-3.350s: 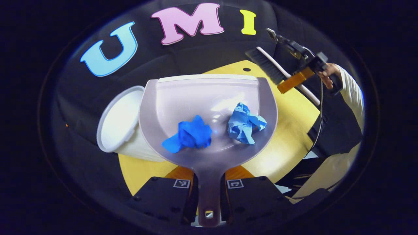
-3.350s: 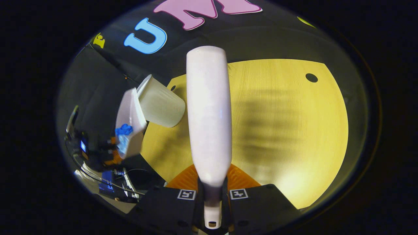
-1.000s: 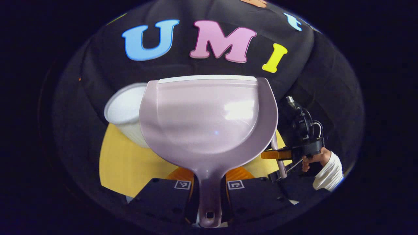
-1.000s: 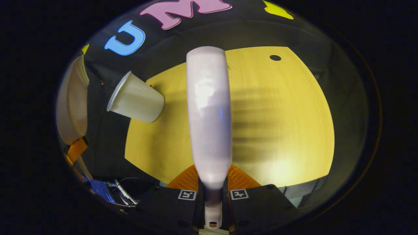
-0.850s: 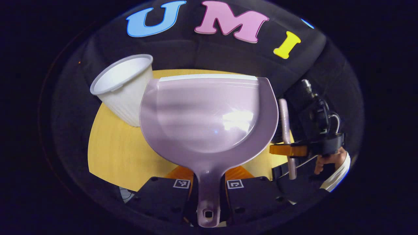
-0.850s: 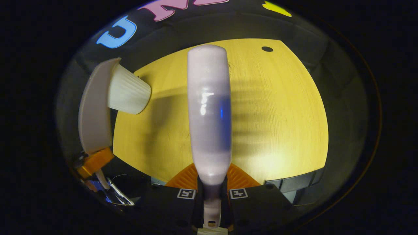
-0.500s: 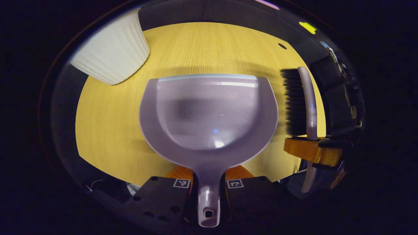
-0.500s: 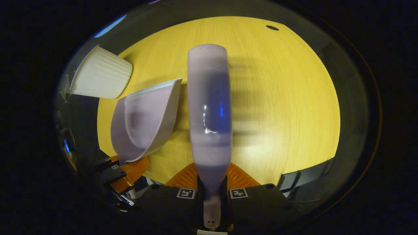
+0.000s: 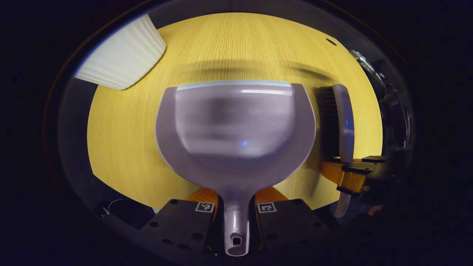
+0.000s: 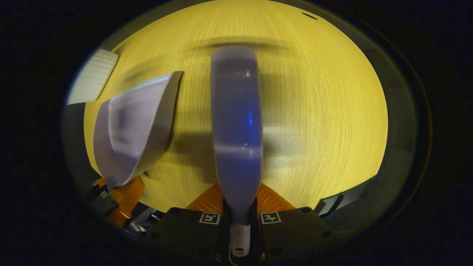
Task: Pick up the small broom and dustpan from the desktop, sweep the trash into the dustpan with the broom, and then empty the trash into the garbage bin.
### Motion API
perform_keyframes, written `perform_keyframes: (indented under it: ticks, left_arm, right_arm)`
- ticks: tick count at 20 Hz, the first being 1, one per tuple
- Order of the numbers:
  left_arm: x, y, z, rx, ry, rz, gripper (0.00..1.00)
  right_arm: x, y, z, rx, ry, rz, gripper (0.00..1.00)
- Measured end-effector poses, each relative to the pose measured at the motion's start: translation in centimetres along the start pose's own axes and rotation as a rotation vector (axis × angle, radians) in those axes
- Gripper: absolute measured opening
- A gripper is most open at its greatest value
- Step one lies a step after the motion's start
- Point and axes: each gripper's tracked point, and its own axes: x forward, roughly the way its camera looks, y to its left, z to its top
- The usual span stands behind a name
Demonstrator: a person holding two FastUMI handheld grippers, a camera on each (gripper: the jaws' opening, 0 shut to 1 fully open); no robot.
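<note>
Since before: both my tools come down low over the desk; those blue paper wads are gone from the pan, and the booth wall has slid out of my sight.
Garbage bin (image 9: 122,59): white and ribbed, far left on the desktop (image 9: 122,147), well apart from the pan; in the right gripper view it sits at the far left edge (image 10: 92,77).
Dustpan (image 9: 235,125): pale lilac, centre of the left gripper view, scoop empty, front lip pointing away from me, hanging over the yellow wood with its shadow just ahead. In the right gripper view (image 10: 133,125) it tilts just left of the broom.
Left gripper (image 9: 236,216): my fingers are clamped either side of the dustpan handle, holding it firm.
Broom (image 10: 236,122): pale back facing me in the right gripper view, running straight ahead over the desk. In the left gripper view (image 9: 342,122) its dark bristles face the pan's right edge, just beside it.
Right gripper (image 10: 240,221): fingers squeezed together on the broom handle; seen again from the left gripper view (image 9: 354,173) at the right.
</note>
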Motion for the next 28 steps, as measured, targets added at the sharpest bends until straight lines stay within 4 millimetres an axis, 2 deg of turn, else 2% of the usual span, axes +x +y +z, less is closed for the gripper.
perform_keyframes:
  ticks: [1, 2, 3, 4, 7, 8, 9, 10, 11, 13, 14, 15, 17, 18, 19, 21, 23, 25, 28]
  left_arm:
    - [0.4, 0.0, -0.2, -0.001, 0.003, -0.003, 0.26]
    - [0.5, -0.1, -0.3, -0.003, 0.015, -0.011, 0.26]
    - [0.6, -0.1, -0.4, -0.001, 0.026, -0.025, 0.27]
    - [0.6, -0.1, -0.6, -0.004, 0.043, -0.037, 0.28]
    - [-0.4, -0.6, -1.0, -0.019, 0.095, -0.065, 0.30]
    - [-0.5, -0.6, -0.8, -0.007, 0.096, -0.064, 0.44]
    - [-0.2, -0.3, -0.9, 0.002, 0.092, -0.050, 0.58]
    - [-0.4, -0.2, -0.8, 0.005, 0.087, -0.037, 0.75]
    - [-0.6, -0.3, -0.8, 0.005, 0.093, -0.038, 0.76]
    - [-1.1, -0.8, -1.4, -0.006, 0.136, -0.063, 0.77]
    - [-1.2, -1.0, -1.7, -0.003, 0.146, -0.078, 0.78]
    - [-1.3, -1.1, -1.9, 0.006, 0.150, -0.087, 0.78]
    - [-1.7, -1.5, -2.2, 0.017, 0.142, -0.104, 0.78]
    - [-2.3, -1.8, -2.4, 0.022, 0.138, -0.120, 0.78]
    - [-3.2, -2.2, -2.9, 0.030, 0.135, -0.141, 0.78]
    - [-5.2, -2.2, -3.7, 0.100, 0.110, -0.160, 0.79]
    - [-7.8, -1.6, -3.0, 0.151, 0.025, -0.148, 0.83]
    - [-10.4, -0.7, -2.7, 0.177, -0.066, -0.125, 0.83]
    - [-15.3, -0.3, -1.7, 0.223, -0.269, -0.092, 0.83]
  right_arm:
    - [-0.2, 0.0, -0.3, -0.009, 0.011, 0.000, 0.24]
    - [-0.2, -0.1, -0.4, -0.007, 0.014, -0.003, 0.24]
    - [-0.1, 0.1, -0.6, -0.001, 0.020, -0.005, 0.17]
    - [0.0, 0.1, -0.7, -0.004, 0.027, -0.012, 0.26]
    - [-0.5, 0.1, -0.7, -0.028, 0.033, -0.029, 0.30]
    - [-0.7, 0.3, -0.6, -0.037, 0.036, -0.021, 0.34]
    - [-1.0, 0.3, -0.7, -0.041, 0.040, -0.024, 0.43]
    - [-1.7, 0.3, -0.5, -0.039, 0.033, -0.025, 0.41]
    - [-1.9, 0.3, -0.5, -0.032, 0.031, -0.025, 0.68]
    - [-2.2, 0.3, -0.5, -0.015, 0.029, -0.027, 0.81]
    - [-2.4, 0.1, -0.4, -0.013, 0.022, -0.034, 0.83]
    - [-2.6, 0.0, -0.4, -0.014, 0.015, -0.039, 0.96]
    - [-3.3, -0.2, -0.5, -0.013, -0.005, -0.049, 0.96]
    - [-3.8, -0.1, -0.5, -0.016, -0.017, -0.044, 1.00]
    - [-4.5, -0.1, -0.7, -0.023, -0.030, -0.038, 1.00]
    - [-6.4, -0.1, -0.9, -0.045, -0.073, -0.012, 1.00]
    - [-8.9, 0.3, -0.9, -0.071, -0.120, 0.025, 1.00]
    - [-12.2, 0.2, -0.3, -0.076, -0.195, 0.044, 1.00]
    - [-18.6, 0.9, 0.7, -0.105, -0.364, 0.067, 1.00]
